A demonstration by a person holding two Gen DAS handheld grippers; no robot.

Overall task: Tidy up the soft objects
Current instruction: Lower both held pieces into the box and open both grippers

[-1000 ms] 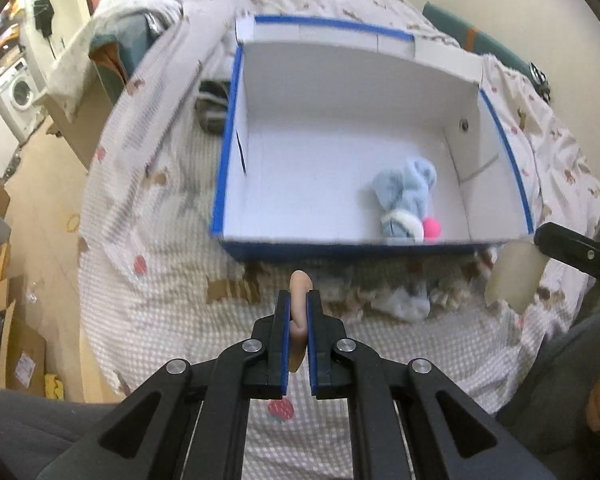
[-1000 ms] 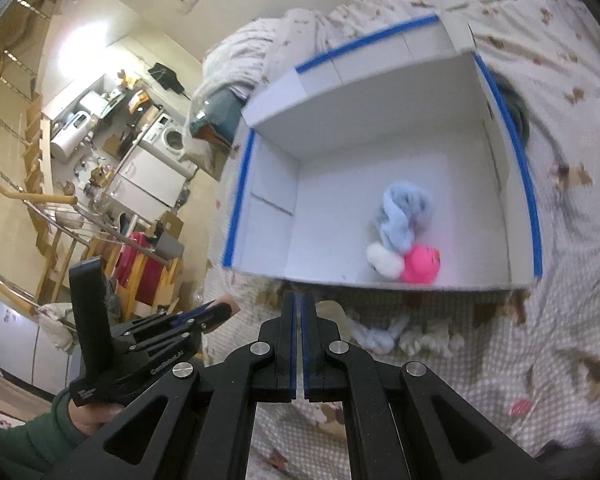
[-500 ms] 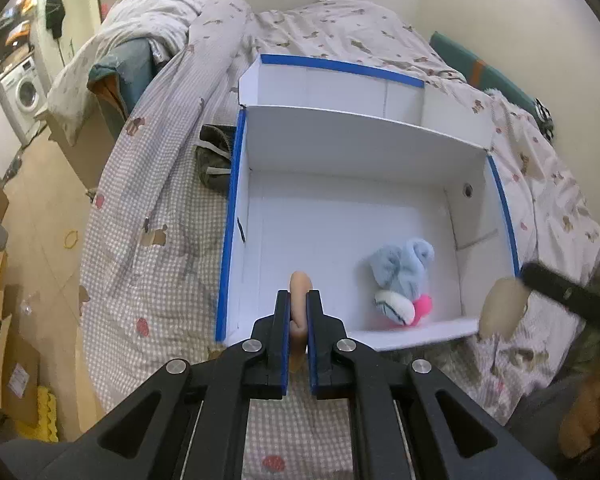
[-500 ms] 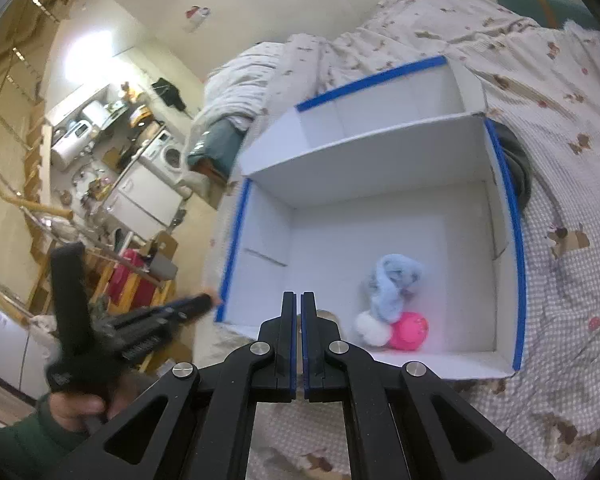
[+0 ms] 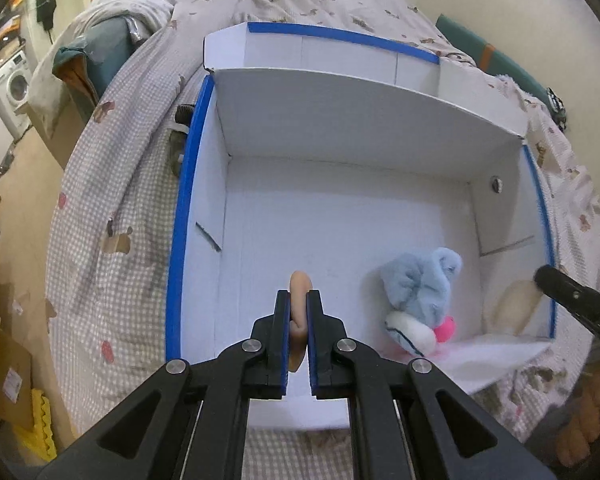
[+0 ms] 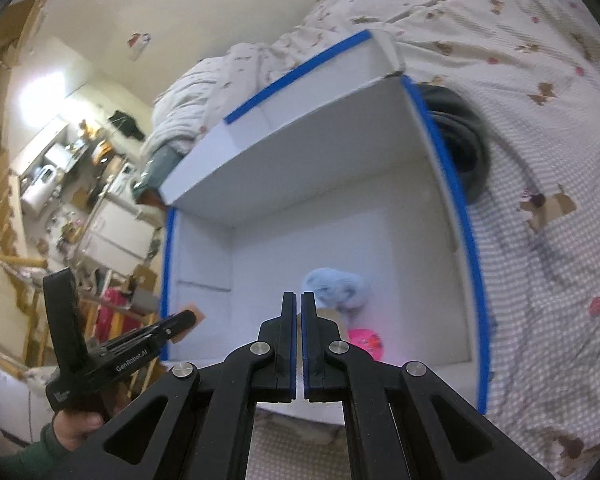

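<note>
A big white box (image 5: pixel 340 240) with blue edges is seen on the bed (image 5: pixel 112 240). The left gripper (image 5: pixel 299 304) is held over the near part of the box, and its jaws are squeezed tight on a small tan soft toy (image 5: pixel 299 286). A cream soft thing (image 5: pixel 514 306) is held over the right side of the box by the right gripper (image 6: pixel 299 304), whose jaws are pressed almost together, with a bit of tan seen just past them. A fluffy light blue toy (image 5: pixel 420 280) is already lying inside the box near its right wall, with a white bit (image 5: pixel 410 330) and a pink ball (image 5: pixel 446 328) touching it.

The two held toys are probably meant to be dropped into the box. If the cream thing is let go too close to the right wall, it could catch on the edge and fall out onto the bed. If the grippers are brought close together over the box, they could be bumped and a toy could be knocked loose.
</note>
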